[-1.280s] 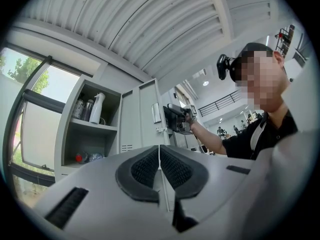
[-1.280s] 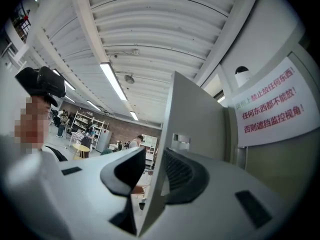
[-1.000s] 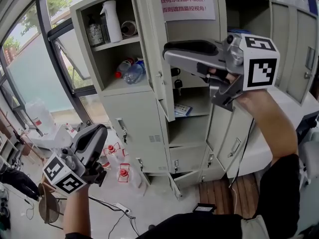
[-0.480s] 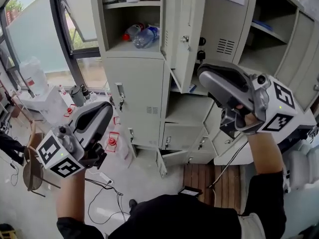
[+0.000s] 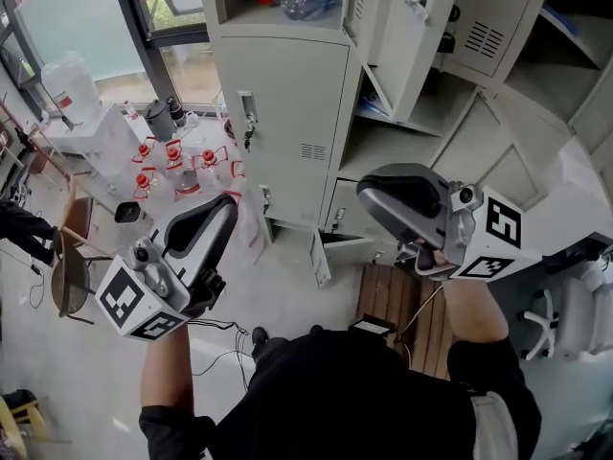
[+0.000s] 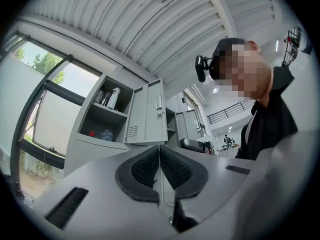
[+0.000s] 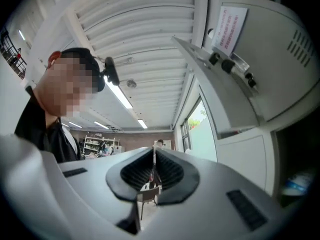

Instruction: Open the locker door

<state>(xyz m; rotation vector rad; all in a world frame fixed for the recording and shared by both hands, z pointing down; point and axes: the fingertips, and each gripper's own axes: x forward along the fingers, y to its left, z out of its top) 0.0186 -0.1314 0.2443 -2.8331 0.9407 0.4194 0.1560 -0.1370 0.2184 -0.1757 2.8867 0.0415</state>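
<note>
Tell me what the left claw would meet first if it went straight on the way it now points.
Probably the open locker door: in the left gripper view it stands right beyond the tips of the shut left claw, with nothing nearer. How far off it is I cannot tell.

No text can be read; red print on a paper notice on the locker is too blurred.

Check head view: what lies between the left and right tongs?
In the head view, a small grey metal bottom locker door, ajar, and pale floor show between the left tongs and the right tongs.
</note>
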